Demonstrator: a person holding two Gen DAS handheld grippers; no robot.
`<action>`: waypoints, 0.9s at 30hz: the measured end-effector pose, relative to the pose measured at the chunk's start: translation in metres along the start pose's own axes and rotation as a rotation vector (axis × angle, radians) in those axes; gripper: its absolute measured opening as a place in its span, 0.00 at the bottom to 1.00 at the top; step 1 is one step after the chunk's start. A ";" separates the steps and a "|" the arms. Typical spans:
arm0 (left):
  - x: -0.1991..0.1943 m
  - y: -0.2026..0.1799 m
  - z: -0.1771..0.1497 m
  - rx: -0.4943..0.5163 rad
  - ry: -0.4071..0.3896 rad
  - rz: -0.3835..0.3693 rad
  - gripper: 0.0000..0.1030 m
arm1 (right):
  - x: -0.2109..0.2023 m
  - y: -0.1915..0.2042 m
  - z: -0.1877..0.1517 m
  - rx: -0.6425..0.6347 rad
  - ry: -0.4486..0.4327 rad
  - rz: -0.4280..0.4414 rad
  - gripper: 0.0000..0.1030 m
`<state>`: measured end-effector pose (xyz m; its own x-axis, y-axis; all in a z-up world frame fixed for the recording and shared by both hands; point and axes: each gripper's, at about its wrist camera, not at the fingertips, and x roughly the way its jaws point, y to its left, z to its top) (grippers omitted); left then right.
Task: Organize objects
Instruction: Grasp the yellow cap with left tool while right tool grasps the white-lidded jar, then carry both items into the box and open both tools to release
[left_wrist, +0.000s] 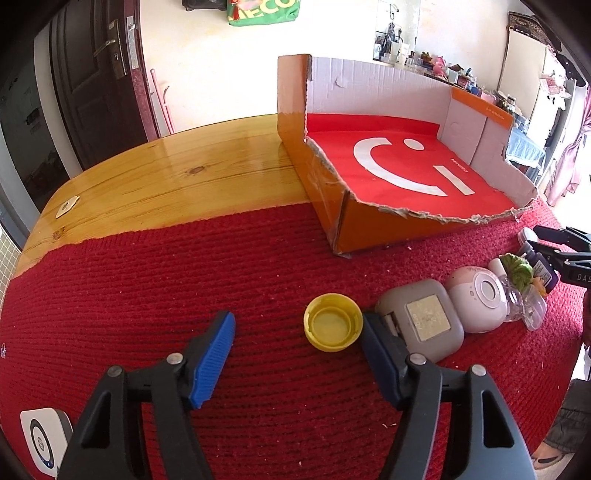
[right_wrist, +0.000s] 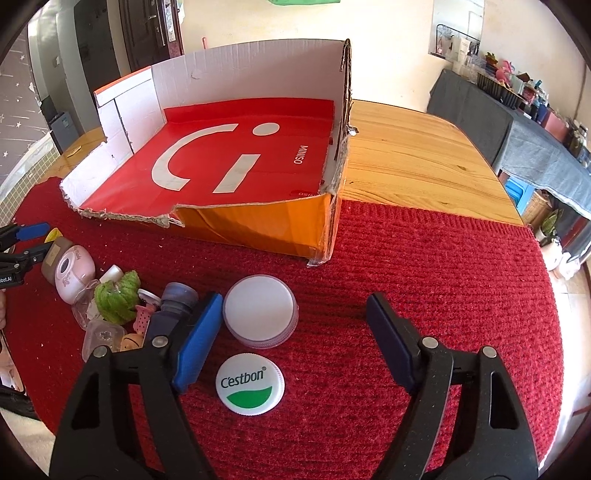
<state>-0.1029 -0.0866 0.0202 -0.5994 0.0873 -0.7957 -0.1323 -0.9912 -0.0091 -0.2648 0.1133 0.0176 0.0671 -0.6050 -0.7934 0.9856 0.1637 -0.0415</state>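
Observation:
A yellow cap (left_wrist: 332, 326) lies open side up on the red knitted mat (left_wrist: 147, 295), between the jaws of my left gripper (left_wrist: 297, 325). The cap sits against the right-hand finger and far from the left one, so the gripper is open. My right gripper (right_wrist: 295, 301) is open too, around a white lid (right_wrist: 260, 315) that rests beside its left finger. A white and green Cestbon cap (right_wrist: 250, 384) lies just in front of that lid. The torn orange cardboard box (left_wrist: 369, 225) (right_wrist: 258, 225) with a red liner stands behind both.
A row of small items lies between the grippers: a grey square case (left_wrist: 424, 317), a pink round device (left_wrist: 476, 295), a green yarn ball (right_wrist: 116, 299) and a dark bottle (right_wrist: 173, 306). A white gadget (left_wrist: 42, 439) sits at the mat's near left. Beyond the mat is wooden tabletop (left_wrist: 166, 173).

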 end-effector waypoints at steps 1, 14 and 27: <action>0.000 -0.001 0.000 0.004 -0.004 -0.008 0.59 | 0.001 0.001 -0.001 -0.009 0.006 0.000 0.68; -0.021 -0.016 0.007 0.022 -0.060 -0.063 0.30 | -0.018 0.012 -0.001 -0.049 -0.052 0.046 0.38; -0.043 -0.029 0.027 -0.019 -0.152 -0.049 0.30 | -0.049 0.013 0.014 -0.047 -0.147 0.077 0.38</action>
<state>-0.0945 -0.0585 0.0715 -0.7051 0.1479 -0.6935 -0.1503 -0.9870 -0.0577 -0.2530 0.1338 0.0645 0.1670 -0.6962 -0.6982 0.9686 0.2482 -0.0157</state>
